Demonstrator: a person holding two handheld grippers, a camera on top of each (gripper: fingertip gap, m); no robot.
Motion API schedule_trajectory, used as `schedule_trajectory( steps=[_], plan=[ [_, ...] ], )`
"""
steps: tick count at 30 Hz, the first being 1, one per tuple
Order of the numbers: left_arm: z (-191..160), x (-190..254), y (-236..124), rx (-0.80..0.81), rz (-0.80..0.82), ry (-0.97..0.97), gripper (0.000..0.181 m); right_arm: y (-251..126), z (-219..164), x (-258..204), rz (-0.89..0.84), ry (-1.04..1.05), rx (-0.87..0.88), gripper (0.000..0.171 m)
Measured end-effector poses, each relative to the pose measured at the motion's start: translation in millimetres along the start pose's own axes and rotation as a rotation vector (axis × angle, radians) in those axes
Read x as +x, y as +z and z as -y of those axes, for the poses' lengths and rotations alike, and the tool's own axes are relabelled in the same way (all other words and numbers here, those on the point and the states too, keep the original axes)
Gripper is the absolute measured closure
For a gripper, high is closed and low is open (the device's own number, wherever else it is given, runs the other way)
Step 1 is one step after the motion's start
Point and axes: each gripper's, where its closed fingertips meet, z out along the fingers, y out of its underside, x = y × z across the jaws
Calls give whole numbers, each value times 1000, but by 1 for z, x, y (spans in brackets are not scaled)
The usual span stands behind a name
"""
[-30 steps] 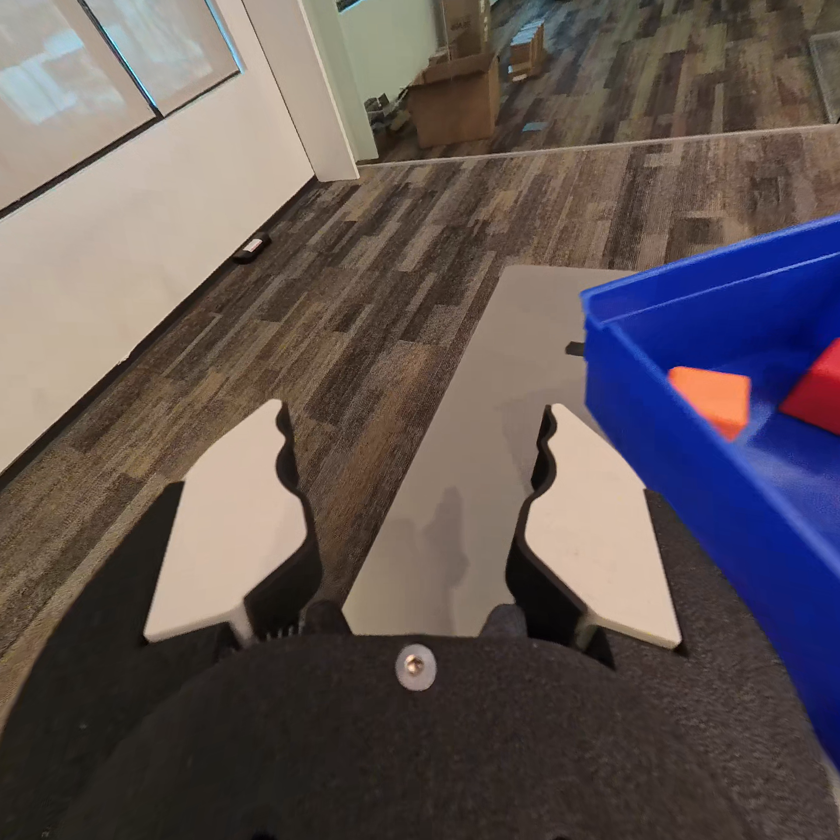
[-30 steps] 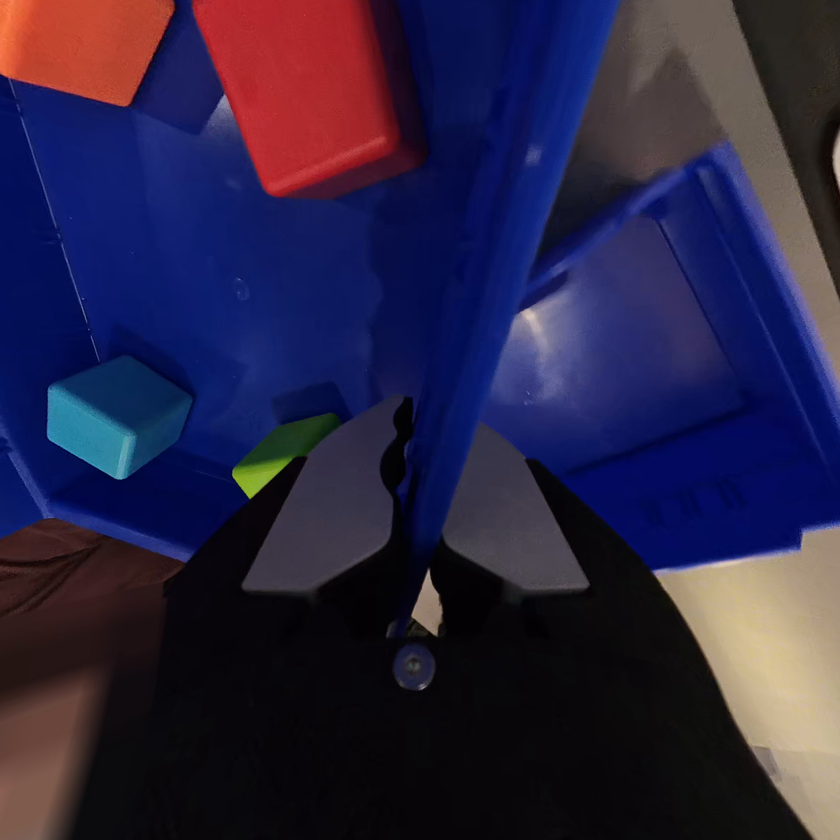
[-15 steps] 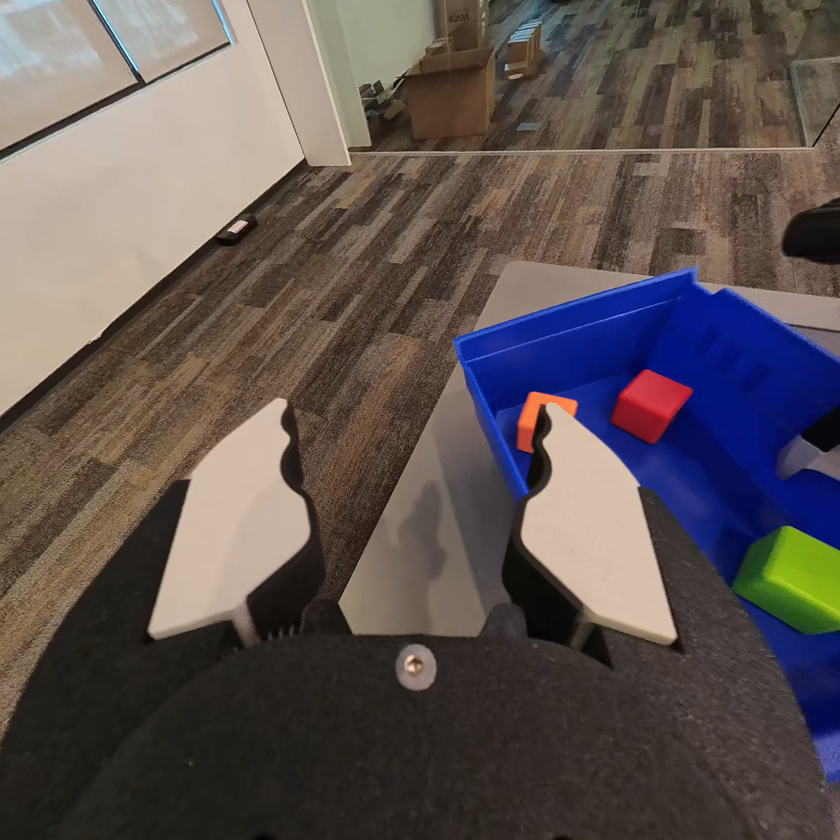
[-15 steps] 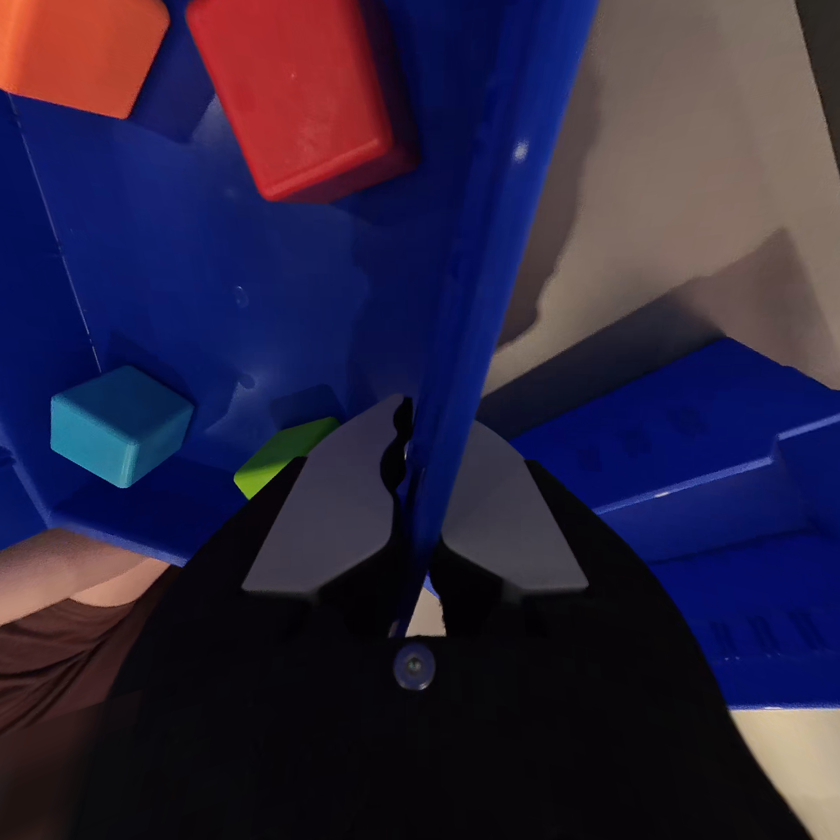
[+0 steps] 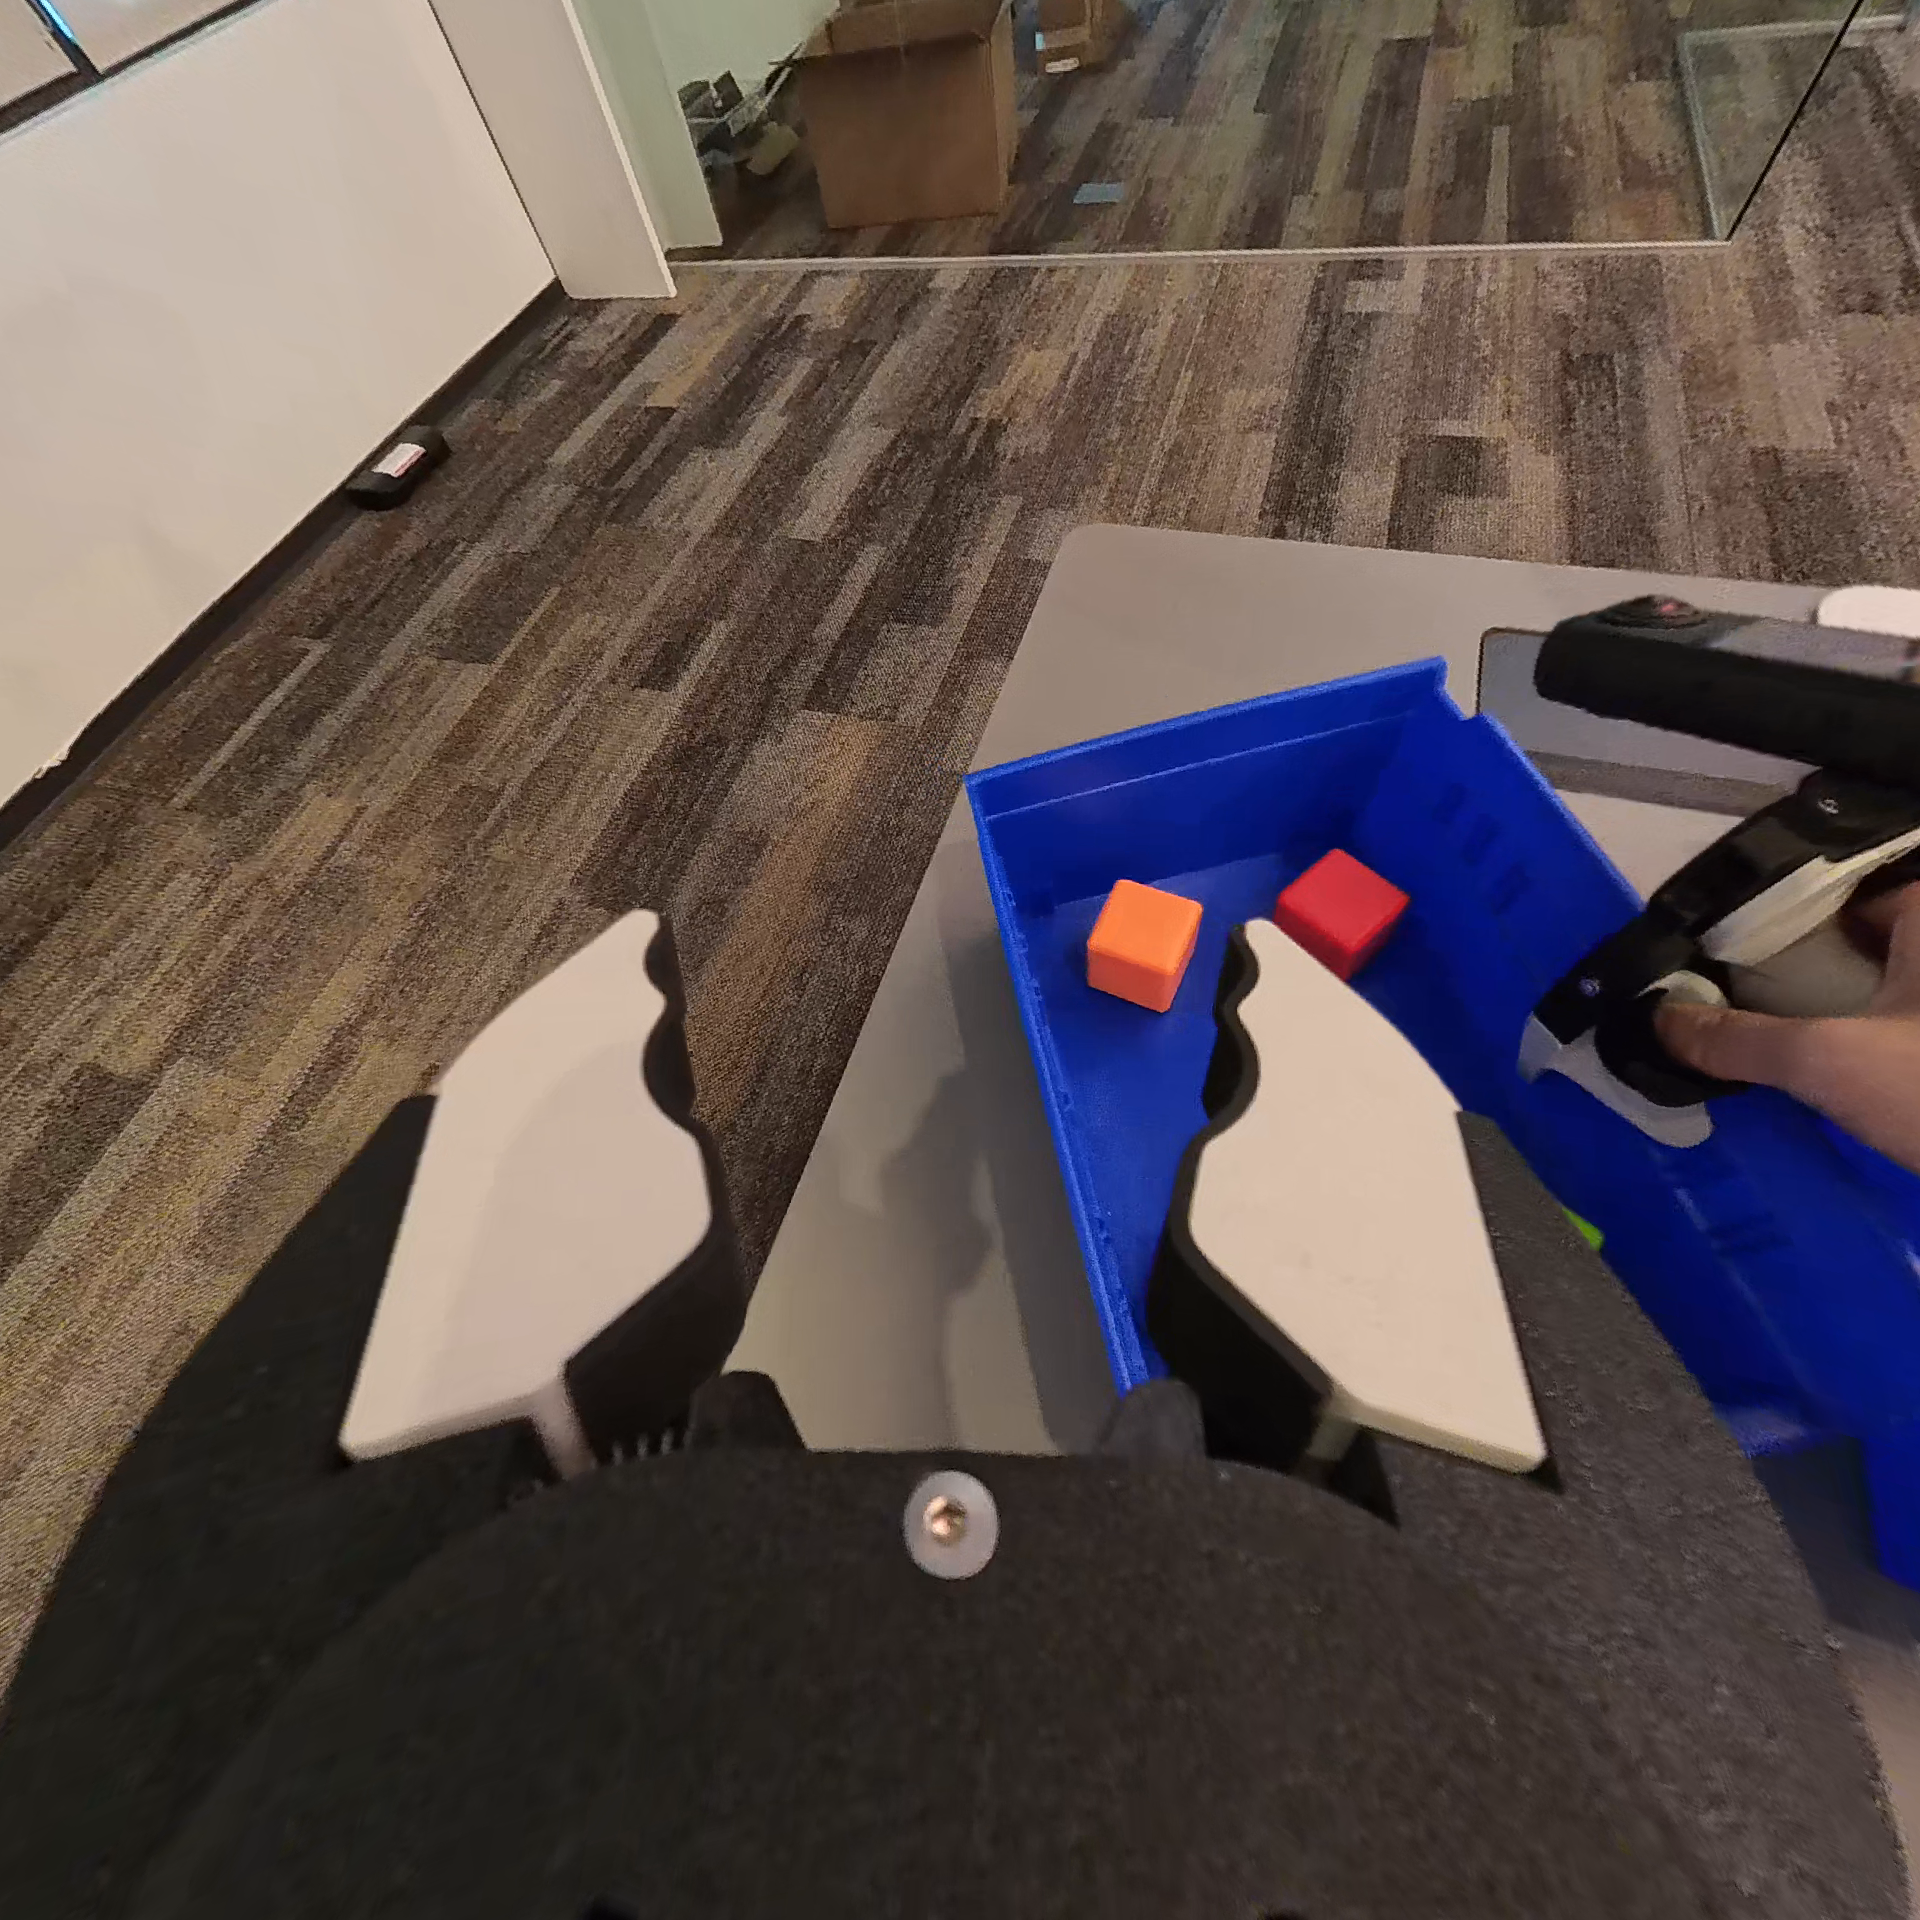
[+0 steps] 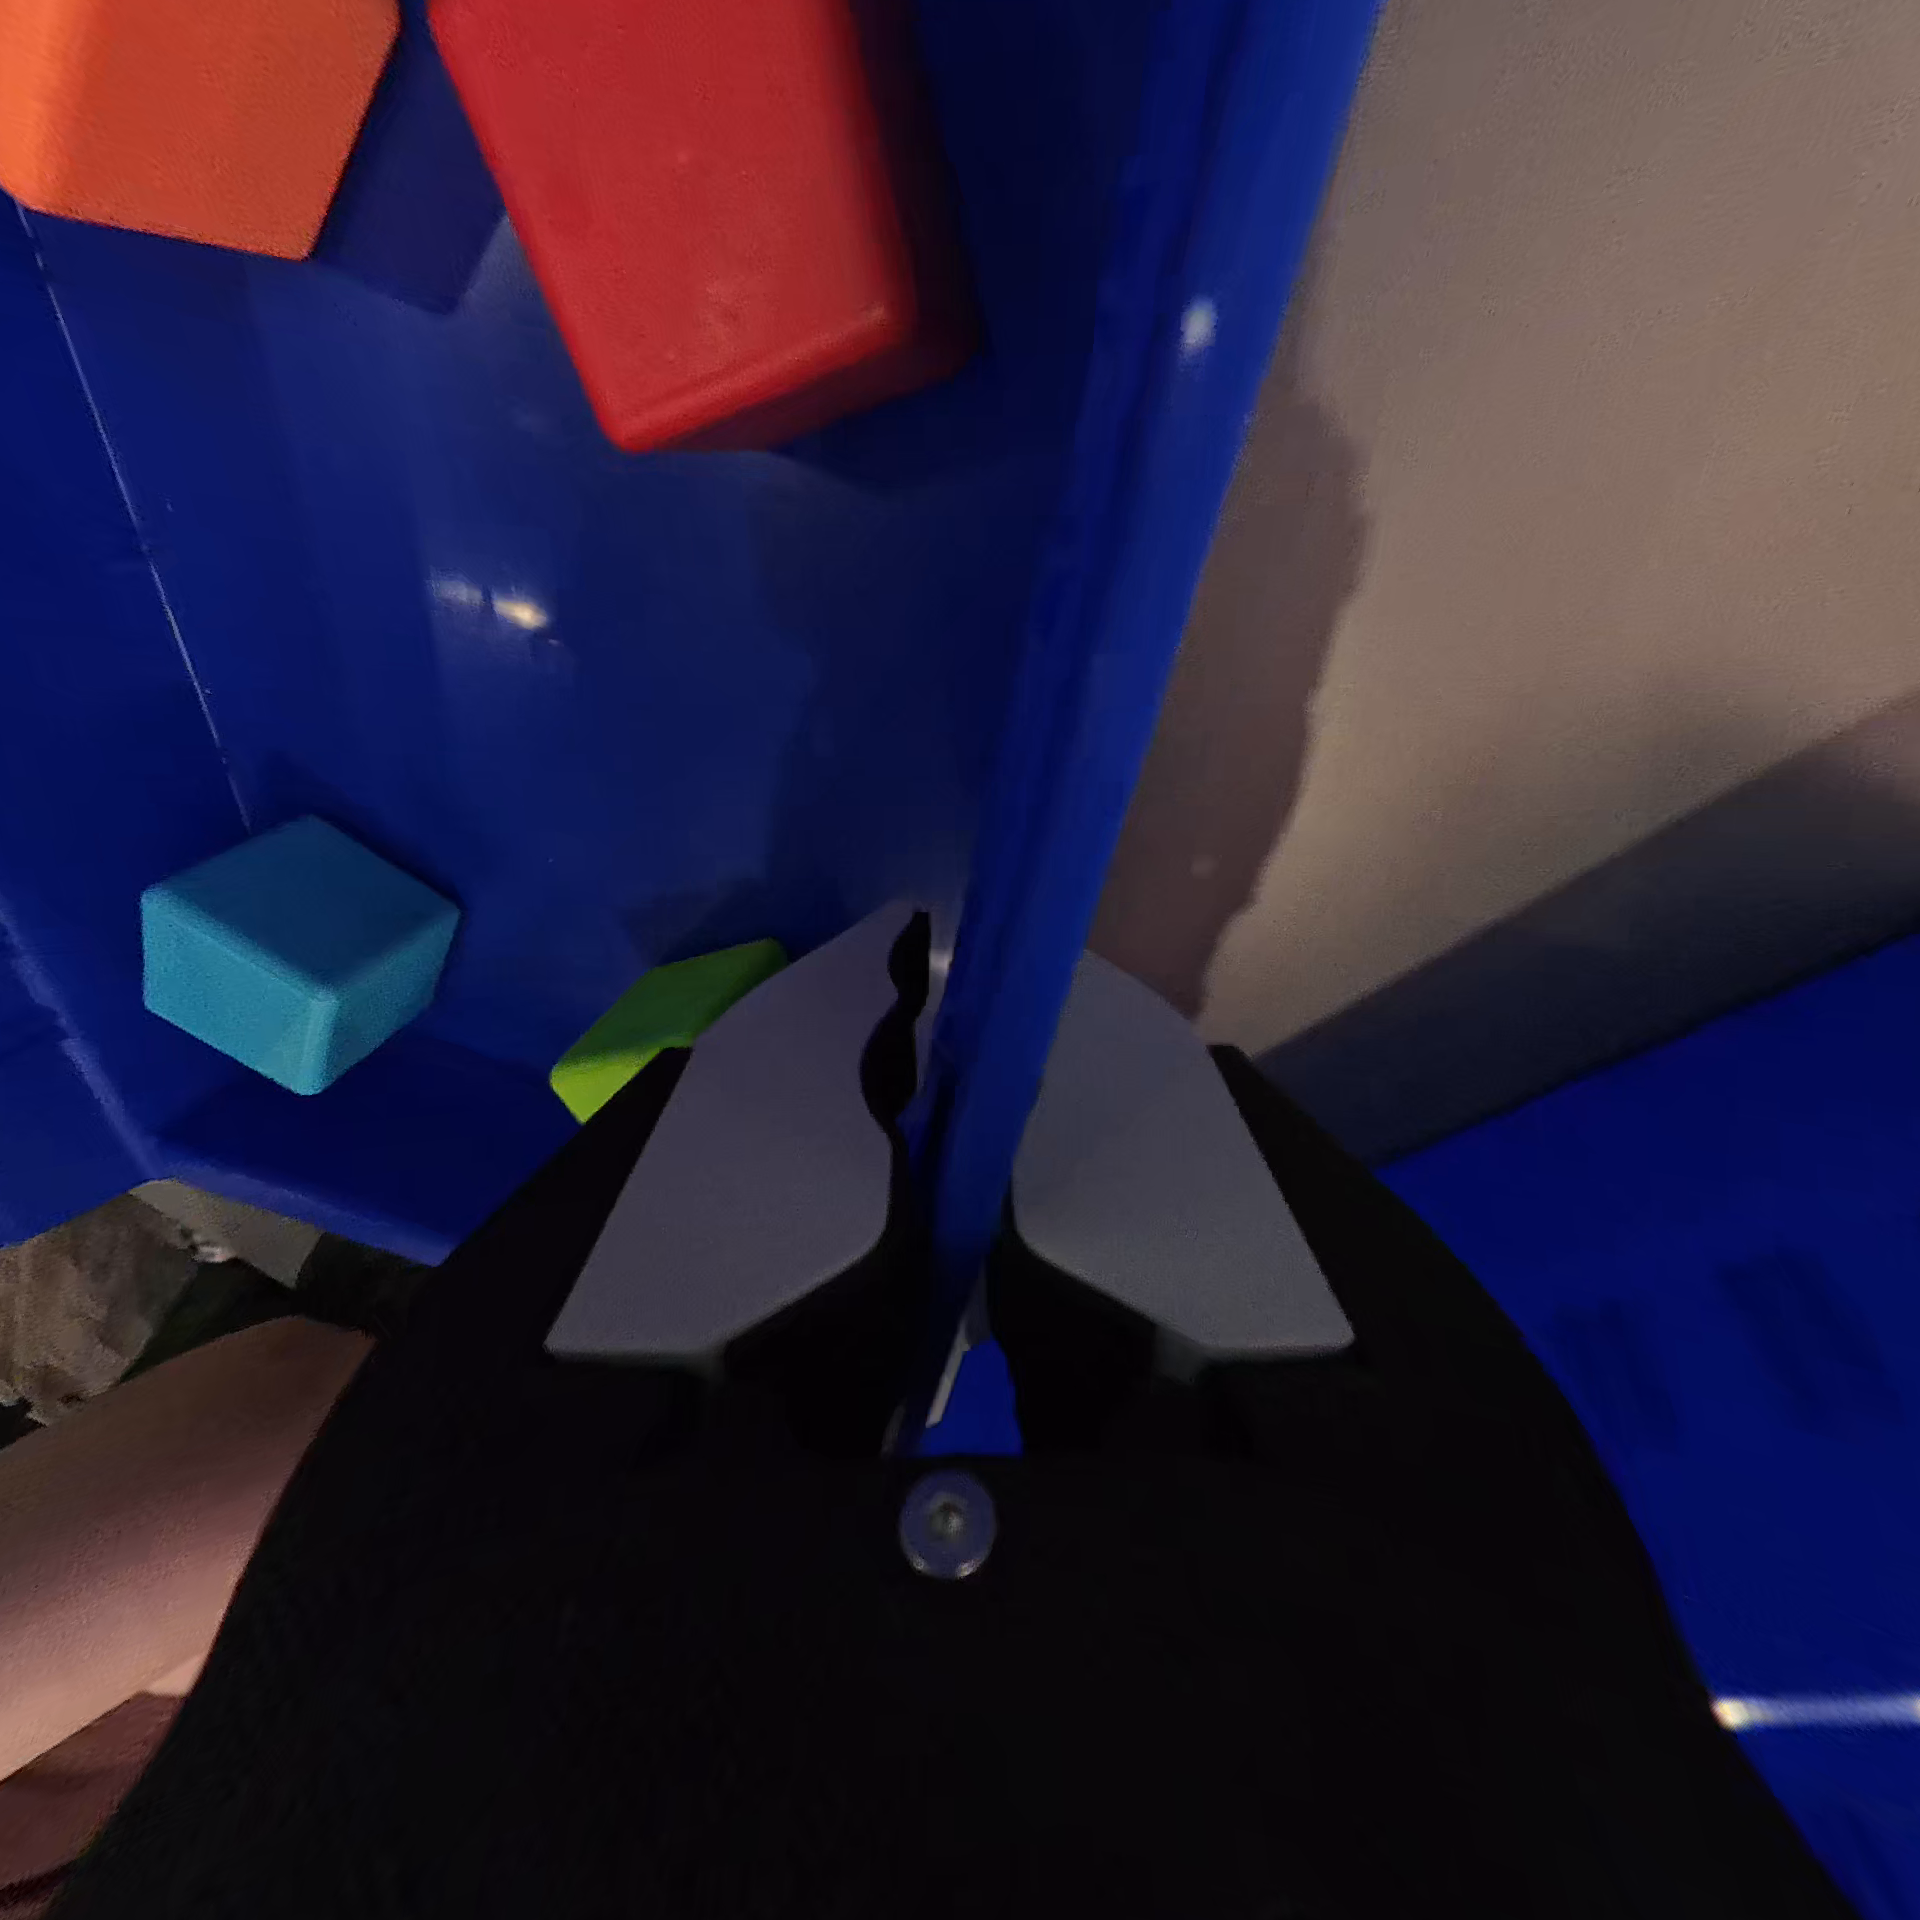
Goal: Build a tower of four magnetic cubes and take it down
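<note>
A blue bin (image 5: pixel 1226 769) sits on the grey table (image 5: pixel 1195 613). It holds an orange cube (image 5: pixel 1143 943), a red cube (image 5: pixel 1342 912) and a green cube (image 5: pixel 1584 1232), mostly hidden. My left gripper (image 5: pixel 951 997) is open and empty, over the table edge left of the bin. My right gripper (image 6: pixel 971 1023) is shut on the bin's side wall (image 6: pixel 1091 675); it also shows in the left wrist view (image 5: pixel 1621 1049). In the right wrist view the orange cube (image 6: pixel 177 114), red cube (image 6: pixel 707 229), light blue cube (image 6: pixel 296 951) and green cube (image 6: pixel 665 1018) lie inside the bin.
A second blue bin part (image 6: pixel 1714 1299) lies to the right on the table. The table's left edge (image 5: pixel 894 1039) drops to a carpeted floor (image 5: pixel 623 727). A cardboard box (image 5: pixel 914 104) and a white wall (image 5: pixel 208 364) stand far off. A dark pad (image 5: pixel 1507 675) lies beyond the bin. One gripper's finger ends stand about 30 cm off the other's.
The blue bin, held by my right gripper, has come down and moved right and away in the left wrist view, settling toward the table. The second bin has shifted lower right in the right wrist view.
</note>
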Motion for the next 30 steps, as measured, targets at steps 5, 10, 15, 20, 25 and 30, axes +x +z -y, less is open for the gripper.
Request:
schedule_trajectory(
  steps=[5,10,15,20,25,30],
  plan=[
    [-12,7,11,-66,-50,15,82,-25,25,4,-14,-75,309,149],
    [-38,6,32,-191,-88,19,80,-124,20,38,-375,-175,836,127],
    [-67,4,61,-322,-128,-8,81,-174,-45,80,-653,-179,960,126],
    [-97,11,83,-463,-191,3,85,-193,-107,135,-818,-102,956,124],
    [-103,18,87,-492,-203,24,86,-191,-149,177,-884,-30,885,123],
    [-103,24,85,-503,-205,50,86,-163,-178,213,-785,96,731,122]
  ],
)
